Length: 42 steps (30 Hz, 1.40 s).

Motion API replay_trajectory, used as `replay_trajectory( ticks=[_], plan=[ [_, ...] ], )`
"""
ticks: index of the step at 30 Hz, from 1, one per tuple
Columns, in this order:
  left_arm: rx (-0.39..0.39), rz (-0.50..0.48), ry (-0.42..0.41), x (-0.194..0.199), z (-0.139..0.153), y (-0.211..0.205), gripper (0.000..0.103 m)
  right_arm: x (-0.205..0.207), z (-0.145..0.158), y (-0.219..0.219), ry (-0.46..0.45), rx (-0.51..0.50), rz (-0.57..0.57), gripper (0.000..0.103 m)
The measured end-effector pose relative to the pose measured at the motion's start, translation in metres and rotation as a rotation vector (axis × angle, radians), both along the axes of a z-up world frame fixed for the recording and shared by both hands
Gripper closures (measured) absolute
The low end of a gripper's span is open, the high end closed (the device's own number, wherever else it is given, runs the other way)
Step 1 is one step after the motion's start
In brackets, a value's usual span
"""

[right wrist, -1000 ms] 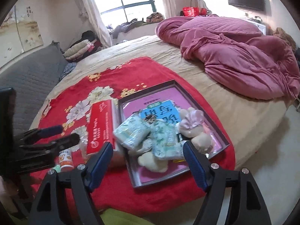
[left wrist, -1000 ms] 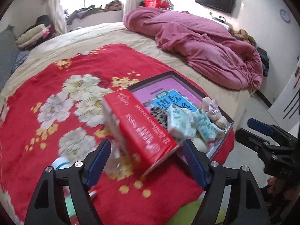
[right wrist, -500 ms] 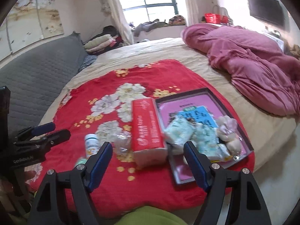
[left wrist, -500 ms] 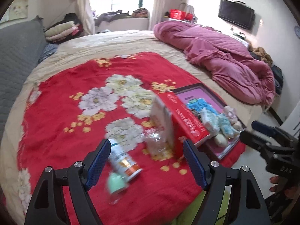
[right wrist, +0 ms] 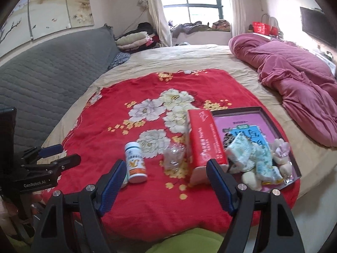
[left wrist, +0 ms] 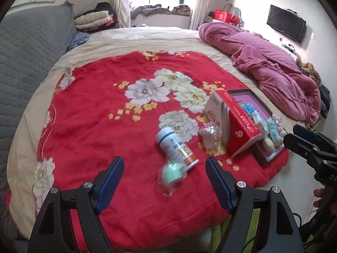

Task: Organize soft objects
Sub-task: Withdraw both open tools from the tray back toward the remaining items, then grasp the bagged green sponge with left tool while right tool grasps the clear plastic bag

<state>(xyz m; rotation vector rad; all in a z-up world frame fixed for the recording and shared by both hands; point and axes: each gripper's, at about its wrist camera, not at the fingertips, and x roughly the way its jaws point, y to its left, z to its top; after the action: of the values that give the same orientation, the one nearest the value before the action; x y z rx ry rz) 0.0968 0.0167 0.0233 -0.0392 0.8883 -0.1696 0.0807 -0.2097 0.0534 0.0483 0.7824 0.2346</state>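
Tongs, left (left wrist: 163, 171) and right (right wrist: 164, 174), gape empty over red floral blanket (right wrist: 130, 97).

A red box (right wrist: 205, 145) stands beside the tray (right wrist: 271, 118) (soft packets (right wrist: 242, 151) inside) on the blanket (right wrist: 105, 135).

A red floral blanket (right wrist: 118, 113) covers the near part of the bed (right wrist: 200, 57). Beyond the blanket, toward the right, a crumpled pink quilt (right wrist: 294, 80) lies on the bed. Left of the blanket stands a grey quilted headboard (right wrist: 48, 78), with folded clothes (right wrist: 134, 39) piled at its far end. A window (right wrist: 200, 2) is behind the bed, and a television (left wrist: 286, 26) hangs on the wall past the quilt.
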Motion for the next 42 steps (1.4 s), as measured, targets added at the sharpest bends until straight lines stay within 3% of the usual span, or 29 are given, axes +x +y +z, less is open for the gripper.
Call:
replay_trajectory(
  ticks=[18,33,42],
  plan=[
    [0.01,0.004,0.078,-0.005,-0.037,-0.001,0.023,0.003,-0.021,0.031,0.053,-0.038,0.064,0.025],
    [-0.015,0.013,0.253,0.034,-0.114,-0.007,0.023,0.041,-0.069,0.036,0.141,-0.097,0.051,0.025],
    [-0.003,-0.009,0.279,0.055,-0.133,-0.023,0.023,0.06,-0.083,0.037,0.168,-0.124,0.053,0.025]
  ],
)
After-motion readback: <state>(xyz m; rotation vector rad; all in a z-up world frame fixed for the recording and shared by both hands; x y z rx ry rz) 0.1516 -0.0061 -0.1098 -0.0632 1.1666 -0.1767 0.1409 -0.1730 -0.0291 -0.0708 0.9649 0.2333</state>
